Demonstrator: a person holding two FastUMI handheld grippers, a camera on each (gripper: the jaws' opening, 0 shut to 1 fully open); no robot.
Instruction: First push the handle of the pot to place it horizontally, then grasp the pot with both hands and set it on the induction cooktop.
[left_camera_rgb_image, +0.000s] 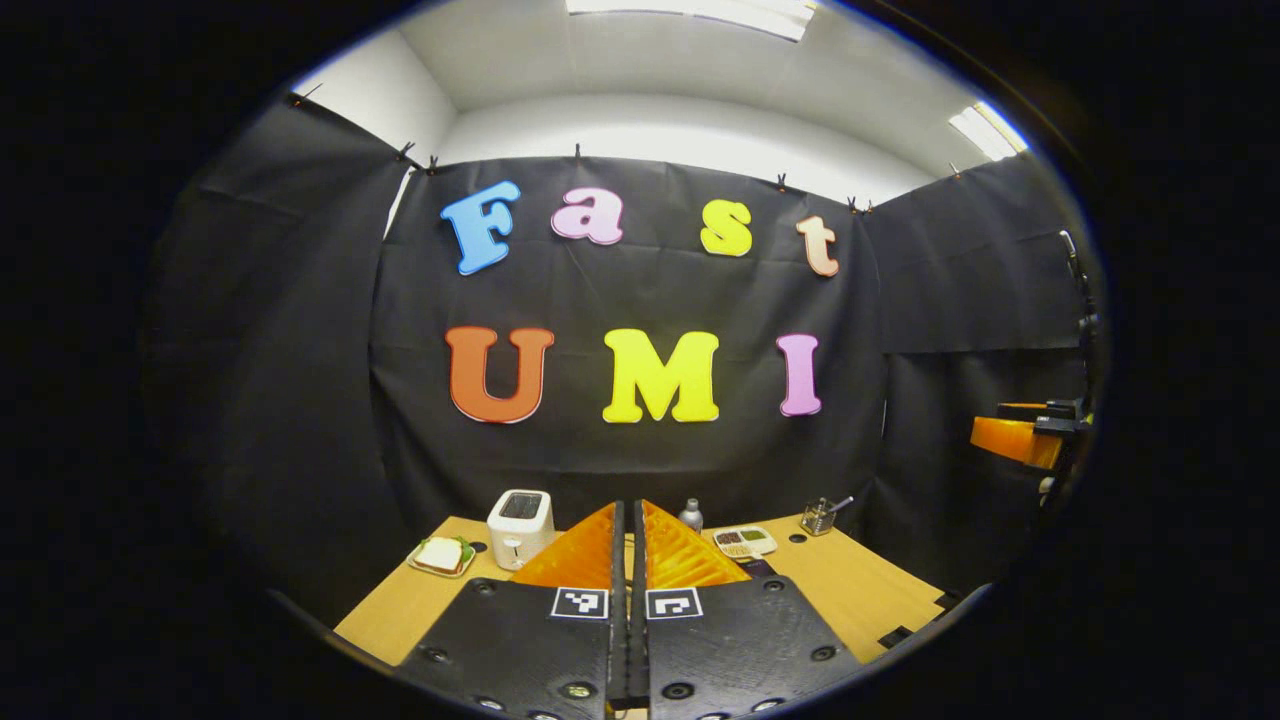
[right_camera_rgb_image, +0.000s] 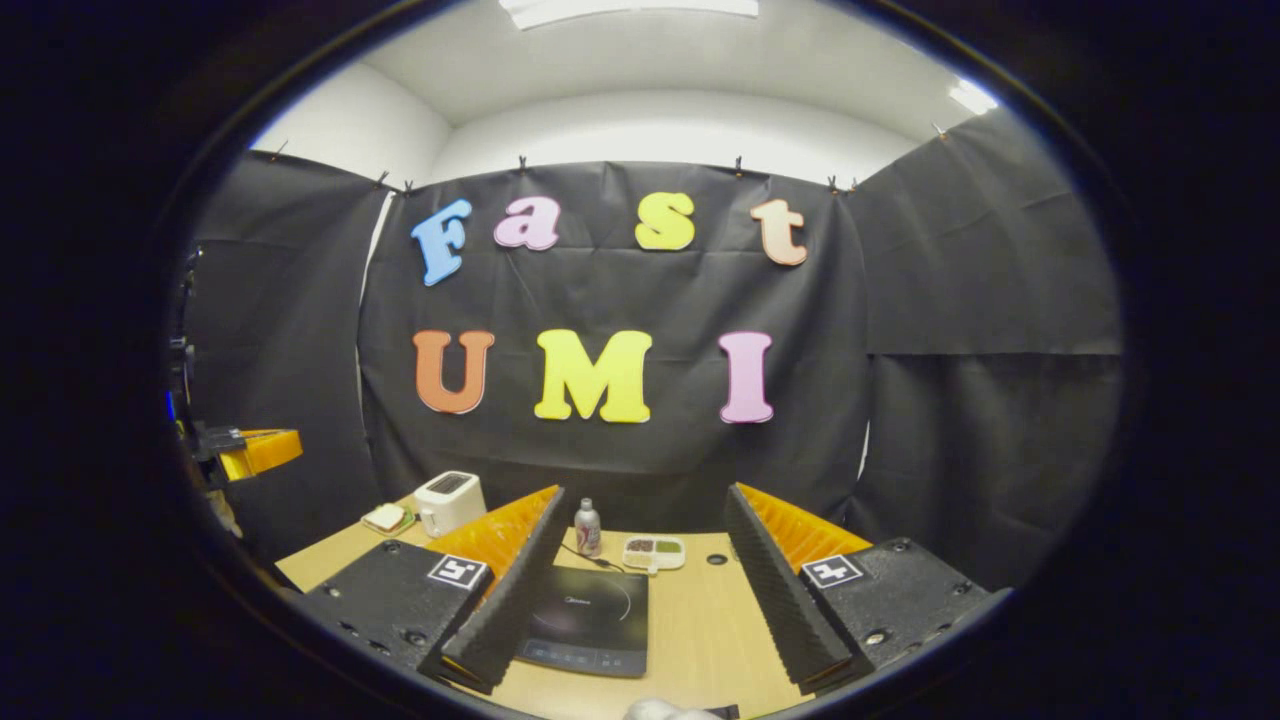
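Note:
The black induction cooktop (right_camera_rgb_image: 590, 615) lies flat on the wooden table (right_camera_rgb_image: 705, 625), partly behind my right gripper's left finger. My right gripper (right_camera_rgb_image: 645, 492) is held above the table's near side, open wide, with nothing between its fingers. My left gripper (left_camera_rgb_image: 628, 508) is shut, its fingers pressed together on nothing, and it points at the back of the table. Each gripper is also seen from the other: the right gripper (left_camera_rgb_image: 1020, 440) at the far right and the left gripper (right_camera_rgb_image: 255, 450) at the far left. A small pale rounded thing (right_camera_rgb_image: 665, 710) at the bottom edge is too cut off to identify.
Along the back of the table stand a white toaster (right_camera_rgb_image: 448, 500), a plate with a sandwich (right_camera_rgb_image: 386, 517), a small bottle (right_camera_rgb_image: 587, 527) and a compartment tray of food (right_camera_rgb_image: 653, 551). A glass cup with a utensil (left_camera_rgb_image: 820, 515) sits at the back right. Black cloth walls close in on three sides.

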